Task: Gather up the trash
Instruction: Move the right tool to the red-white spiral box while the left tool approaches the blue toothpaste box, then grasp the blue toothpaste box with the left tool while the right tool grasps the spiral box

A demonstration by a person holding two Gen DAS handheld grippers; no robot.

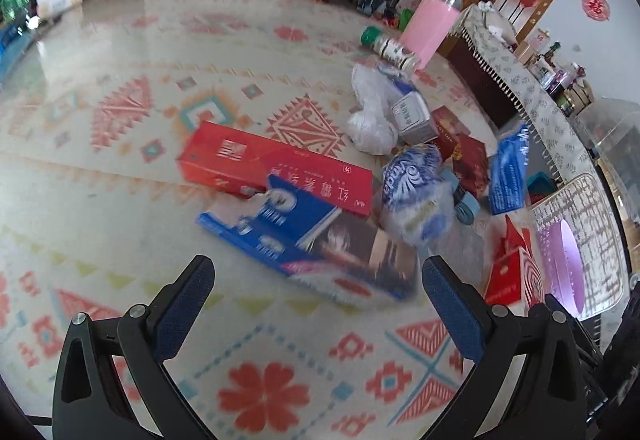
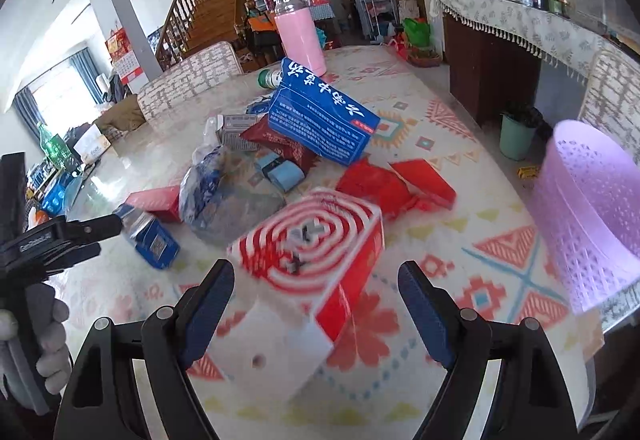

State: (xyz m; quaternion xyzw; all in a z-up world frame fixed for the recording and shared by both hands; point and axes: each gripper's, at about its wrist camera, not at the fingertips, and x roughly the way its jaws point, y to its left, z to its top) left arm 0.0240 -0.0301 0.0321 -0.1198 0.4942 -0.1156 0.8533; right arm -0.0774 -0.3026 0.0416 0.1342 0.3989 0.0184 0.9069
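The left gripper (image 1: 316, 286) is held spread and empty just short of a flattened blue carton (image 1: 304, 240), with a long red carton (image 1: 276, 170) lying behind it at 12 o'clock. The right gripper (image 2: 316, 292) is likewise held wide apart, with a red-and-white spiral box (image 2: 316, 236) seen between its fingers. A lilac basket (image 2: 588, 216) is found at 3 o'clock on the patterned table (image 2: 440, 320).

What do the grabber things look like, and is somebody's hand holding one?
Each gripper, the left gripper and the right gripper, has black angular arms with silver rivets, and its jaws wear dark blue, bumpy pads. In the right wrist view the left gripper's black body bears small white lettering, too blurred to read. A hand in a pale grey glove holds its grey handle.
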